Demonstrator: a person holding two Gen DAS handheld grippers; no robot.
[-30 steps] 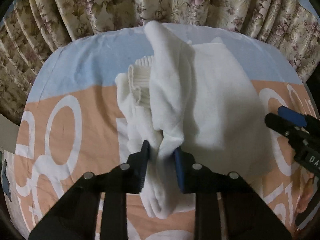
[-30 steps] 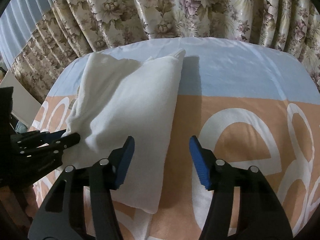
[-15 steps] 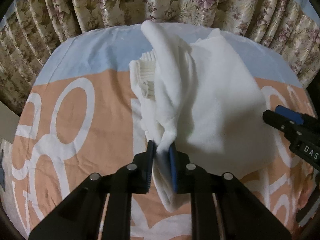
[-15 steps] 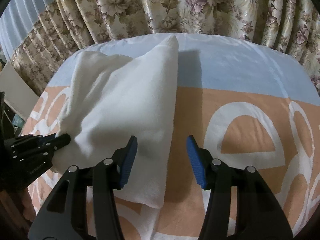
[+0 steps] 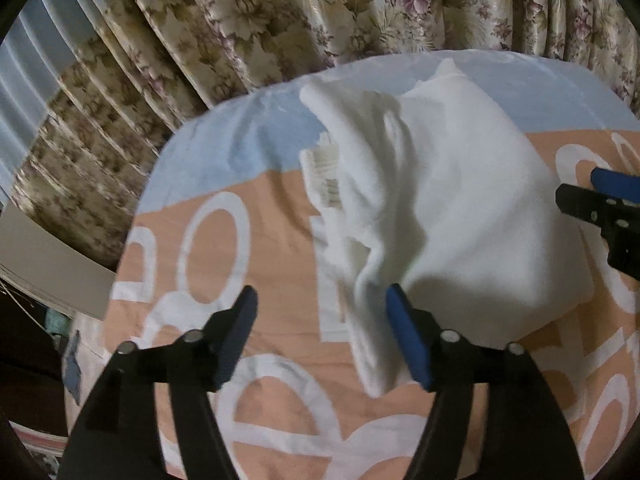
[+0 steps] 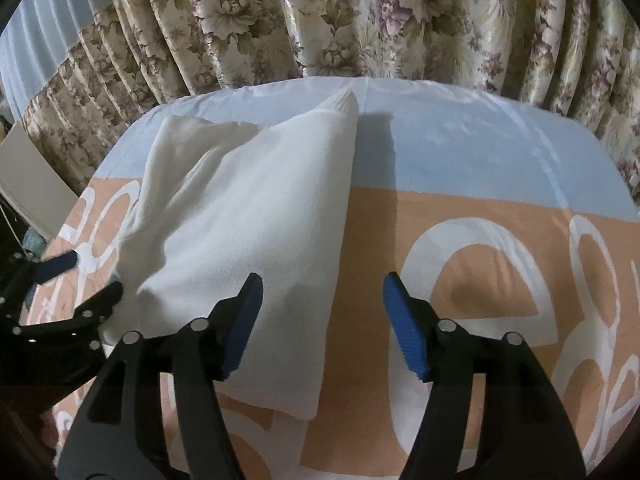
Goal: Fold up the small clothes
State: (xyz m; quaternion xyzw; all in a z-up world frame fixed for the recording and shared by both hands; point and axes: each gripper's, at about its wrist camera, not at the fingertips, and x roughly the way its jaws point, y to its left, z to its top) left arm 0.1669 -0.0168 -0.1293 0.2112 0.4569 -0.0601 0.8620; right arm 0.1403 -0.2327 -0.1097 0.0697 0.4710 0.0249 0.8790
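White knit garment (image 5: 452, 208), partly folded, lying on a bed sheet (image 5: 208, 184) printed in peach and pale blue with large white lettering; a ribbed cuff (image 5: 324, 176) shows at its left edge. Floral curtains (image 6: 360, 20) hang behind the bed.

Left gripper (image 5: 320, 312): jaws opening and spread wide. A bunched fold of the garment lies between the blue pads, close against the right-hand pad; the motion blur leaves it uncertain whether that pad touches the cloth, but the fold is not pinched.

Right gripper (image 6: 322, 300): jaws opening and spread, poised above the garment's near right edge. Its left pad is over the white cloth, its right pad over bare sheet; nothing is gripped.

In the right wrist view the left gripper appears at the garment's left side; in the left wrist view the right gripper appears at its right side.
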